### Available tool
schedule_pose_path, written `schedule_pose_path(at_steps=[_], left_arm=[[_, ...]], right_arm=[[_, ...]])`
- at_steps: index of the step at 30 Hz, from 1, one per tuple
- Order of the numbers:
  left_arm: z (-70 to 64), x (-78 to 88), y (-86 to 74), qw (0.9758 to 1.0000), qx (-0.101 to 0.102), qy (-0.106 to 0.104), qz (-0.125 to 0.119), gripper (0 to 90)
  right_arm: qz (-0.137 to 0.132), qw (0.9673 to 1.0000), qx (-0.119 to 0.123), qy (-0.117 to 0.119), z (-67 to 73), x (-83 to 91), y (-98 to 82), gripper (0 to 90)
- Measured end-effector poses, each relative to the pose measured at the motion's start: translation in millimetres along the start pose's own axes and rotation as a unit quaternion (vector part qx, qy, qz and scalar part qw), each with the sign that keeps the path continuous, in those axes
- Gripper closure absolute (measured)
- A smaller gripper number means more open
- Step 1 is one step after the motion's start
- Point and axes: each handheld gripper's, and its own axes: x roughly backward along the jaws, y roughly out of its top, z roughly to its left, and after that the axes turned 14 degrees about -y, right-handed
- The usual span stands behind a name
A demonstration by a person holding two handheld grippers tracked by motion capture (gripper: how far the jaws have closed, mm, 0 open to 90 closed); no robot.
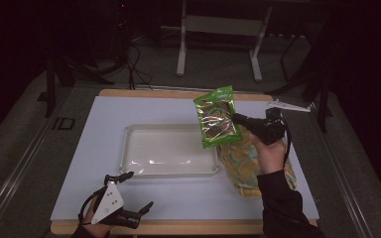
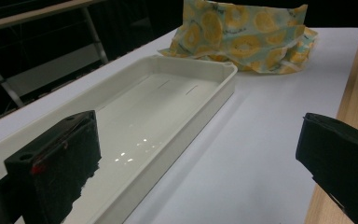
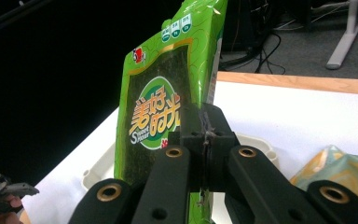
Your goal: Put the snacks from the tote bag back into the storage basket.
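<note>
Green foil catches our eye first: the seaweed packet (image 1: pixel 217 117) hangs clamped by one edge in our right gripper (image 1: pixel 239 119), raised over the desk's far right part, its long axis steeply tilted. The white tray (image 1: pixel 129 148) lies to the packet's left and slightly nearer us, its right end almost beneath it, its length parallel to the desk's near edge. We judge the right hand nearest. Our left gripper (image 1: pixel 138 191) rests wide and empty by the near left corner. A yellow-patterned bag (image 1: pixel 238 166) lies just right of the tray.

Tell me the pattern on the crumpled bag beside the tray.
Yellow-orange rings on pale teal fabric bag; left gripper view shows it best.
</note>
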Motion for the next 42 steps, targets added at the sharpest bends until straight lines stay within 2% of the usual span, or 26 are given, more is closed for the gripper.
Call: schedule_pose_path(at_steps=[11,21,25,29,32,36,38,42], left_arm=[[-0.3,-0.1,0.9,1.0,-0.001,0.002,-0.002,0.4],[-0.5,-0.1,0.7,1.0,-0.002,0.0,0.0,0.4],[-0.7,0.1,0.7,1.0,-0.003,-0.001,-0.001,0.4],[-0.5,0.1,0.7,1.0,-0.003,-0.001,-0.001,0.4],[-0.8,0.0,0.7,1.0,-0.004,-0.001,-0.001,0.4],[-0.8,-0.2,0.8,1.0,-0.004,-0.002,0.0,0.4],[-0.8,-0.3,0.8,1.0,-0.005,-0.002,0.0,0.4],[-0.9,-0.2,0.8,1.0,-0.005,-0.003,0.0,0.4]], right_arm=[[0.007,1.0,0.002,0.002,17.1,-16.2,-11.0,89.1],[0.008,0.9998,-0.014,0.014,31.4,-33.2,-23.4,89.1],[0.002,0.9982,-0.046,0.038,34.4,-42.0,-33.7,89.0],[0.002,0.9984,-0.042,0.036,38.6,-46.6,-39.6,89.0],[0.001,0.999,-0.038,0.026,41.5,-48.5,-43.4,89.0],[-0.003,0.9985,-0.046,0.029,41.2,-50.4,-50.7,89.0],[-0.006,0.9986,-0.047,0.022,40.9,-50.8,-55.3,89.0],[0.001,0.9975,-0.067,0.023,38.0,-54.8,-66.5,89.0]])
